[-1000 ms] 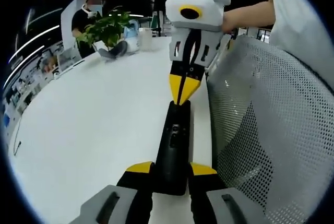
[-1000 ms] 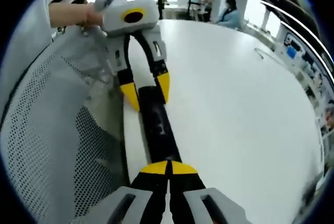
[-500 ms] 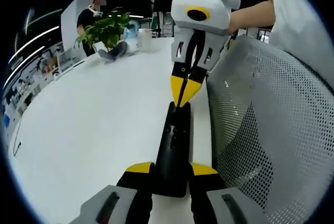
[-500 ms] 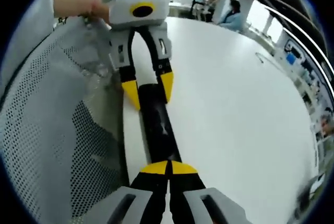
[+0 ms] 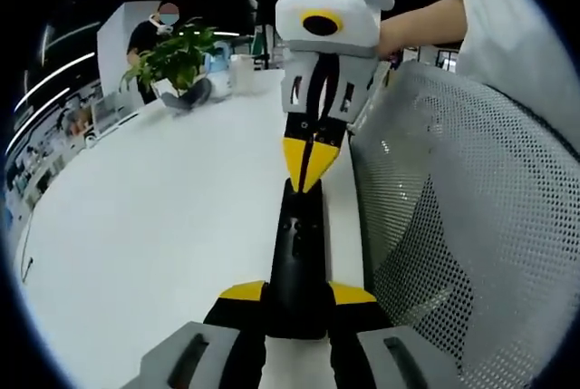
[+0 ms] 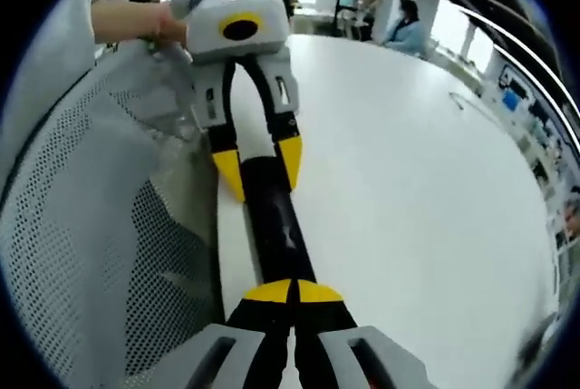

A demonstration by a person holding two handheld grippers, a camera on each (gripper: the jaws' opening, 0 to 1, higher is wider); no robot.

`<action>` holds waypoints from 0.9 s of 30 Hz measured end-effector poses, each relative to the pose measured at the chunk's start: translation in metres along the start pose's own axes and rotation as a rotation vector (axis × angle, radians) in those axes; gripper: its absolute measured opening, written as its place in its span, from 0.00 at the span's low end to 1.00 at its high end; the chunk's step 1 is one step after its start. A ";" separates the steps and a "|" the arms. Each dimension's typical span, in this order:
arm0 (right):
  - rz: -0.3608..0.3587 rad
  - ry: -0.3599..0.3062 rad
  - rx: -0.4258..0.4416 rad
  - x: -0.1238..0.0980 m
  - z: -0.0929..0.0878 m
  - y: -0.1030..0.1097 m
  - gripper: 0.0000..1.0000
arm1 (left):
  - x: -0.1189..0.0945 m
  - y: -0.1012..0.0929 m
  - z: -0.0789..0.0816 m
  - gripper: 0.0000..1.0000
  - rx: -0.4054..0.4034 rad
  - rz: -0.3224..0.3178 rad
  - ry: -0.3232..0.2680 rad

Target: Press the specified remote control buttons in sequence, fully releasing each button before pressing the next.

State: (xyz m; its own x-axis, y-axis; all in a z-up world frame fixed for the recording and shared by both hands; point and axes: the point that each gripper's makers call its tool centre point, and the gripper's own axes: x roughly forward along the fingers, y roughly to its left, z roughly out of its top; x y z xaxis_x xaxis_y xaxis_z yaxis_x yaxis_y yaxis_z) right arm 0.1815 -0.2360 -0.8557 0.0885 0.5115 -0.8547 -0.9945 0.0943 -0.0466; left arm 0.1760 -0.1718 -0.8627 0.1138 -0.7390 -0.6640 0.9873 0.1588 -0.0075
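Observation:
A long black remote control point(image 5: 299, 239) lies on the white table point(image 5: 154, 208), close to its edge. My left gripper point(image 5: 297, 293) is shut on the remote's near end, one yellow tip on each side. My right gripper point(image 5: 306, 167) comes down from the top of the left gripper view, shut, with its joined yellow tips touching the remote's far end. In the right gripper view the right gripper point(image 6: 292, 292) is shut over the remote point(image 6: 272, 217), and the left gripper point(image 6: 259, 162) straddles the other end. Small buttons show on the remote's top, too small to read.
A grey mesh chair back point(image 5: 453, 226) stands against the table edge beside the remote, and it is the chair back point(image 6: 91, 226) at the left of the right gripper view. A potted plant point(image 5: 172, 58) and seated people are at the table's far end. A hand point(image 6: 154, 22) holds the left gripper.
Both views have shifted a little with the hands. The right gripper's tips stay at the remote's end and the left gripper keeps its hold; the remote has not visibly moved.

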 end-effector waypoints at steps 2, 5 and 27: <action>0.008 0.004 -0.018 0.000 0.000 0.000 0.00 | 0.000 0.000 0.000 0.24 -0.002 0.000 -0.002; 0.034 0.025 -0.083 0.001 -0.001 0.001 0.00 | 0.000 0.000 0.000 0.24 -0.002 -0.001 -0.001; 0.100 -0.073 -0.045 -0.002 0.000 0.001 0.00 | -0.001 -0.001 0.000 0.24 -0.007 -0.001 -0.004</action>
State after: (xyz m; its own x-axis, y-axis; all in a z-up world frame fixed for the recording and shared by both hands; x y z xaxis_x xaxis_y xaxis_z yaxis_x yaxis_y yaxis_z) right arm 0.1806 -0.2369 -0.8542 -0.0088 0.5776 -0.8163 -0.9999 0.0019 0.0120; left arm 0.1754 -0.1712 -0.8626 0.1130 -0.7419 -0.6609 0.9866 0.1623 -0.0135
